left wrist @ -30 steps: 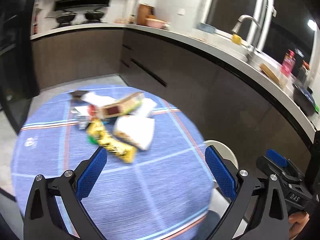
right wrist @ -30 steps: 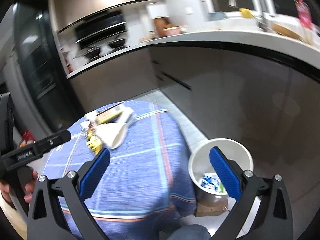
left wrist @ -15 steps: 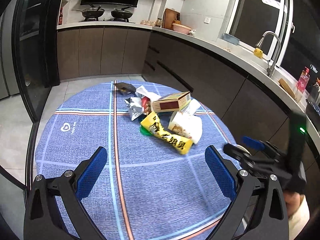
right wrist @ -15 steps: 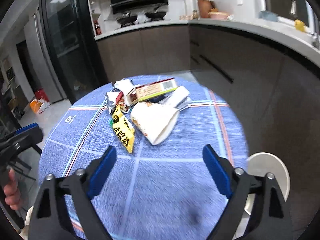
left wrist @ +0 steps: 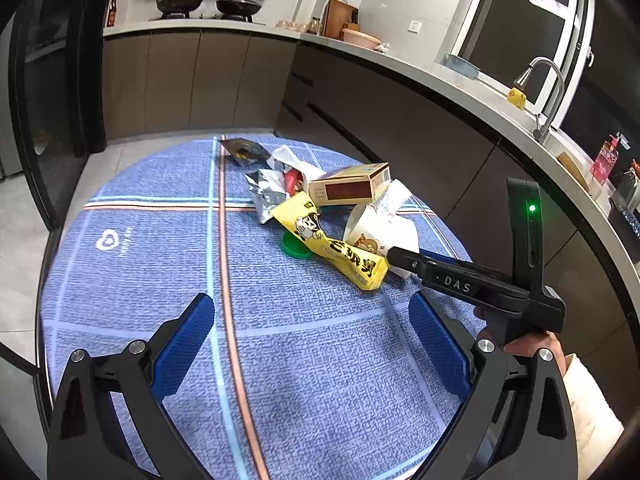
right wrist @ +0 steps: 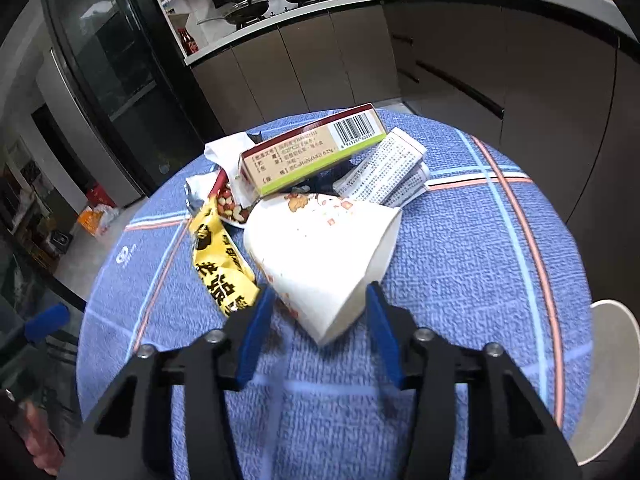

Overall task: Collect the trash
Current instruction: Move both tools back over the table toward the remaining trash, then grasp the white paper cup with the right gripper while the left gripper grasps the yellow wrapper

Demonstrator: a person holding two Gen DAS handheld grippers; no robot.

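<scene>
The right claw [right wrist: 316, 316] is now reaching the trash pile, its jaws apart around the narrow end of the crushed white paper cup [right wrist: 320, 252], so a grasp is probably near. The left claw [left wrist: 312, 344] is waiting apart over the tabletop [left wrist: 140, 280], the pile at its 12 o'clock. "DAS" is readable on the right tool; the yellow wrapper [right wrist: 222, 264] is showing Chinese characters, the box [right wrist: 312, 148] a barcode.

Dark cabinets [left wrist: 224, 80] under curved grey counter [left wrist: 460, 88]; tiled floor [left wrist: 24, 216]; dark window [left wrist: 520, 28]; faucet [left wrist: 548, 92]
</scene>
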